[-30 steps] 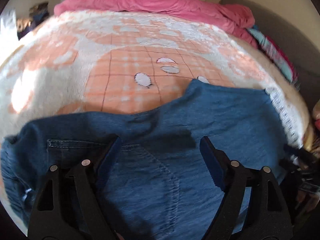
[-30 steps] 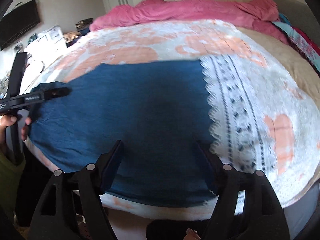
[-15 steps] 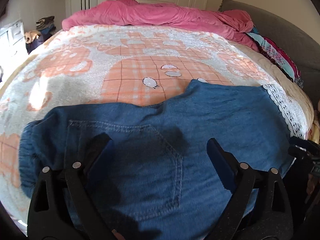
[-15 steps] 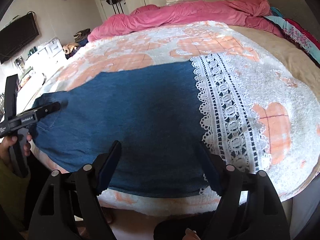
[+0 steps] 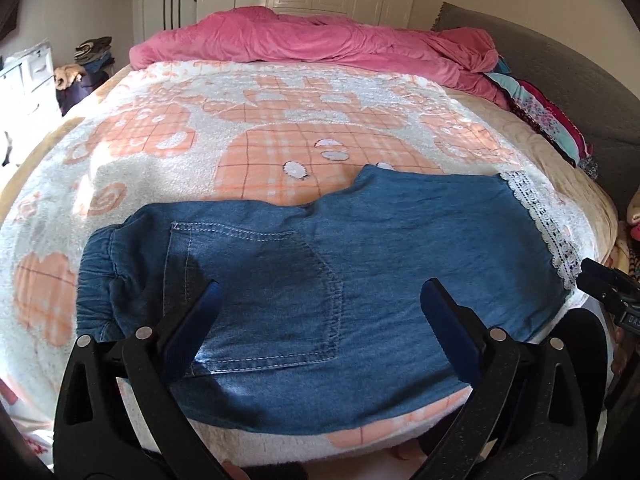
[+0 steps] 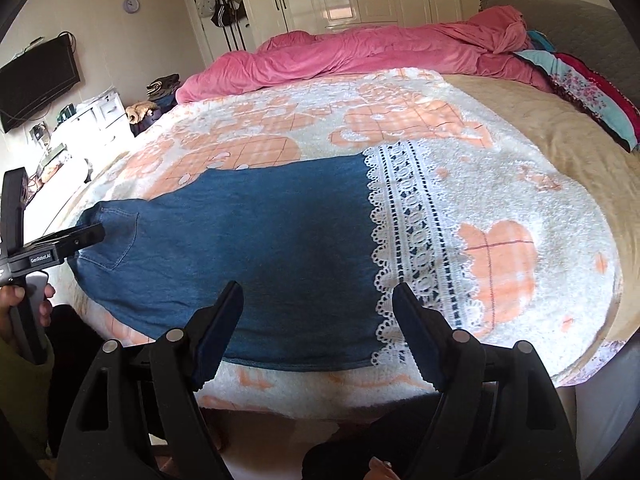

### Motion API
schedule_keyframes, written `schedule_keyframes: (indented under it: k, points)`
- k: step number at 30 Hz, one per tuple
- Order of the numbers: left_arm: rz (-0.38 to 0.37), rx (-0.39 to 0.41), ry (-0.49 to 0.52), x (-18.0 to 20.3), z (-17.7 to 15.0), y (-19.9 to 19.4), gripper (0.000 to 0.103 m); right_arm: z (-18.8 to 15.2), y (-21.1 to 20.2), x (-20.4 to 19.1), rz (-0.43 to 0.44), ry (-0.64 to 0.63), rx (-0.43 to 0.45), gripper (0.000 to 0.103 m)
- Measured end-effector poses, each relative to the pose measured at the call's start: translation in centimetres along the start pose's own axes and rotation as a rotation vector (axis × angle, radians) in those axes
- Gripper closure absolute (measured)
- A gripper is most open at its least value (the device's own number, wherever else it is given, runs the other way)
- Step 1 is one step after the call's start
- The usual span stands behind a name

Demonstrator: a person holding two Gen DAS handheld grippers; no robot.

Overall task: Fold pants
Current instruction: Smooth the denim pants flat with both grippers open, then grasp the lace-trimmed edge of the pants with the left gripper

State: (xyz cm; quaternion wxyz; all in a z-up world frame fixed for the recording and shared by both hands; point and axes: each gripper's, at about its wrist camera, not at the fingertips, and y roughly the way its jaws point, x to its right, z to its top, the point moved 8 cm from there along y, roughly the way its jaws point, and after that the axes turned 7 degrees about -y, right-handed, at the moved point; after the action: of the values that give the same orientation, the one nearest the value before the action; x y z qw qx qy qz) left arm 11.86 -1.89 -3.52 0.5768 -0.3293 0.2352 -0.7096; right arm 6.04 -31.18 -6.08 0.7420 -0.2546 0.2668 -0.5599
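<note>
Peach-and-white blanket [image 5: 168, 160] under pants [image 5: 360, 248]

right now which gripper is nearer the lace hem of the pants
Right. The right gripper hangs open just above the lace hem at the pants' end; the left gripper is open over the back pocket near the waistband, at the opposite end.

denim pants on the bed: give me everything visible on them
The denim pants are blue, soft-looking denim, lying flat along the near edge of the bed on a fleecy white-and-orange blanket. They look folded lengthwise. A gathered elastic waistband sits at the left end, a stitched patch pocket faces up, and a white lace hem finishes the right end. Neither pair of tongs touches them; both hover open above.
</note>
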Motion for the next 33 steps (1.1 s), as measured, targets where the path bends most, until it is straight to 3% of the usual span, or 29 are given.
schedule_keyframes:
  k: [15, 16, 17, 33]
  points:
    - [-0.070, 0.015, 0.107, 6.3, 0.4, -1.2, 0.010, -0.4, -2.1, 1.9, -0.027, 0.052, 0.030, 0.027]
    - [-0.073, 0.013, 0.114, 6.8, 0.3, -1.1, 0.010, -0.5, -2.1, 2.1, -0.031, 0.057, 0.030, 0.009]
    - [-0.076, 0.011, 0.120, 7.2, 0.3, -0.9, 0.010, -0.5, -2.3, 2.4, -0.042, 0.068, 0.040, 0.005]
    - [-0.109, -0.026, 0.272, 14.4, 1.1, 2.3, 0.010, -2.5, -1.5, 5.7, -0.020, 0.198, 0.018, 0.005]
